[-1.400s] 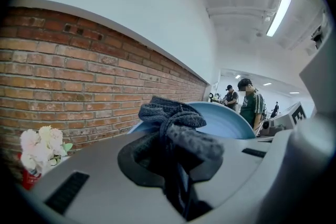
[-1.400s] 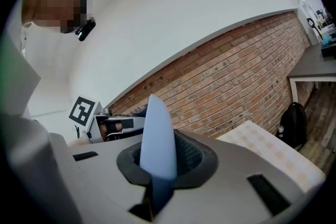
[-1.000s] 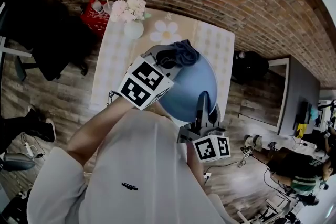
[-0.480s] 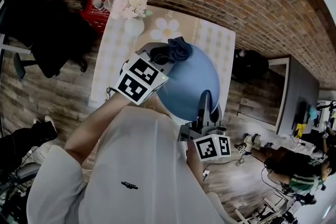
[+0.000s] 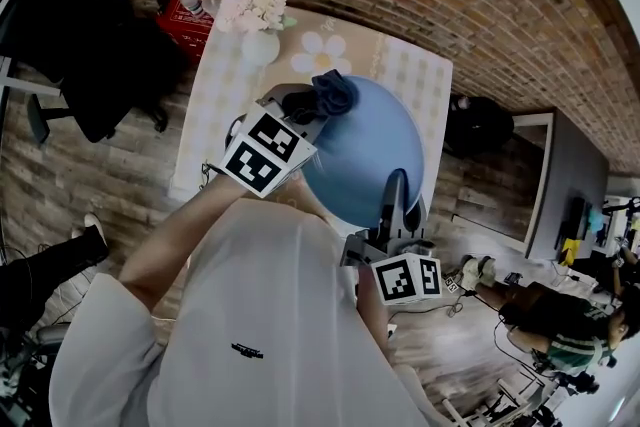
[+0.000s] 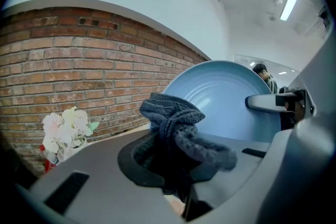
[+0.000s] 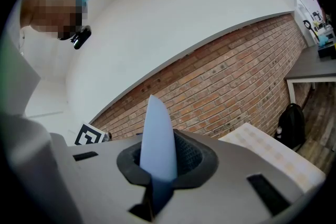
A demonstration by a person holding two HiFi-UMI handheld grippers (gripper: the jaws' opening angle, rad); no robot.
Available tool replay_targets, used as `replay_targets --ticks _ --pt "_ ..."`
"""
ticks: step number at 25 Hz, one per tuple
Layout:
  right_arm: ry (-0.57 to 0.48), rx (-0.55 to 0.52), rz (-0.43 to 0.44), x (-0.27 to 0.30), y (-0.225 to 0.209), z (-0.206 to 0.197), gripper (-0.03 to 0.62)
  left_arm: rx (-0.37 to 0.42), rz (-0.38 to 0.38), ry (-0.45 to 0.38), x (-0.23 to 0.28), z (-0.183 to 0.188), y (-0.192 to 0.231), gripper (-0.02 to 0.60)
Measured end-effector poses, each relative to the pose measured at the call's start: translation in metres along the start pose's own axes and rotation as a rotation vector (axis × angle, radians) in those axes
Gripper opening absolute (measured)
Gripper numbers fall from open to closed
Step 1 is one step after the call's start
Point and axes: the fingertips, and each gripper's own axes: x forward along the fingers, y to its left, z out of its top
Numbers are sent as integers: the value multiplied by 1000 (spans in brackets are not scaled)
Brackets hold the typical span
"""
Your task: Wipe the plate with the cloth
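Blue round plate (image 5: 365, 155) pinched by right claw (image 7: 155, 183), left claw (image 5: 300, 108) clamping knitted dark cloth (image 6: 173, 120)

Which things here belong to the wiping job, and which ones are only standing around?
For the job:
- blue plate, clamped at its rim by the right gripper
- dark cloth, clamped in the left gripper

Only standing around:
- vase of flowers
- red box
- daisy-shaped mat

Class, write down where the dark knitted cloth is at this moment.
In the head view the dark grey knitted cloth sits just above centre, clamped in the left gripper's jaws at the upper-left edge of the round blue plate.
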Motion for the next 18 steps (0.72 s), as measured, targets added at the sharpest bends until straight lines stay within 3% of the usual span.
replay_targets --ticks 18 --pt "-23 14 1 -5 -1 9 60 -33 -5 -3 -6 -14 -15 61"
